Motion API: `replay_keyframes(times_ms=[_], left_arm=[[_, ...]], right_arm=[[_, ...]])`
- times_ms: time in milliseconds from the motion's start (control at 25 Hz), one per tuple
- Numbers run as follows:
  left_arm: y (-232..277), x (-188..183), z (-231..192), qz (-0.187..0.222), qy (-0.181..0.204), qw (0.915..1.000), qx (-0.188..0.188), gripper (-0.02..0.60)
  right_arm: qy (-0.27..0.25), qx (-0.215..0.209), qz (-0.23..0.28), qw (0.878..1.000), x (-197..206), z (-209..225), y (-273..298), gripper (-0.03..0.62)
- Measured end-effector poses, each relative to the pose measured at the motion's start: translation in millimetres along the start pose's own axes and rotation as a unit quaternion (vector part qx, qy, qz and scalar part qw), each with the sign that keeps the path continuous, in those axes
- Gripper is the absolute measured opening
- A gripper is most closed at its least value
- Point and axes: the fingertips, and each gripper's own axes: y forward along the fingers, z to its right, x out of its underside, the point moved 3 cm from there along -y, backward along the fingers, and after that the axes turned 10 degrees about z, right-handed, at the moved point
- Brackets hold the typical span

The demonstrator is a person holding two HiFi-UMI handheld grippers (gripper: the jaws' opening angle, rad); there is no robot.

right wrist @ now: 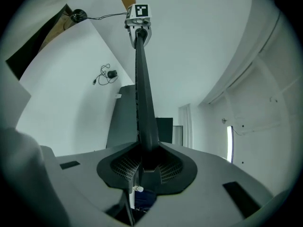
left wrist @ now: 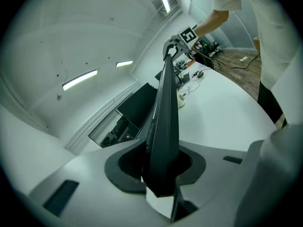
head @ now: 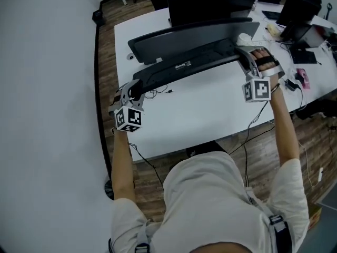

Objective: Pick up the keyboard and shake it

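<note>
A long black keyboard (head: 192, 62) hangs in the air above the white desk (head: 210, 101), tilted onto its long edge, held at both ends. My left gripper (head: 131, 91) is shut on its left end, and the black slab (left wrist: 163, 126) runs edge-on from between the pads toward the far gripper. My right gripper (head: 247, 57) is shut on the right end; in the right gripper view the keyboard (right wrist: 142, 103) shows as a thin dark blade that reaches up to the left gripper's marker cube (right wrist: 138, 11).
A second dark flat slab (head: 174, 40) lies on the desk behind the keyboard, in front of a black monitor (head: 210, 1). Cables (head: 158, 93) trail near the desk's left edge. Clutter and dark devices (head: 297, 15) crowd the right end. Wooden floor surrounds the desk.
</note>
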Motion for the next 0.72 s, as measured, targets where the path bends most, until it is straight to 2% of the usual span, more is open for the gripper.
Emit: replay_keyframes(times_ms=[160, 320, 560, 720], left_arm=[[15, -20, -30, 0.005, 0.07, 0.9975, 0.009, 0.114], [20, -47, -57, 0.0, 0.114, 0.9934, 0.006, 0.121], [-4, -77, -72, -0.029, 0.212, 0.9769, 0.012, 0.123], [-27, -93, -74, -0.059, 0.258, 0.9643, 0.004, 0.123]], right_arm=[[0.044, 0.032, -0.017, 0.998, 13, -22, -13, 0.123], [0.1, 0.052, -0.024, 0.993, 19, -48, -11, 0.12], [0.184, 0.059, 0.004, 0.981, 13, -80, 13, 0.118], [0.213, 0.075, 0.026, 0.974, 1, -89, 30, 0.118]])
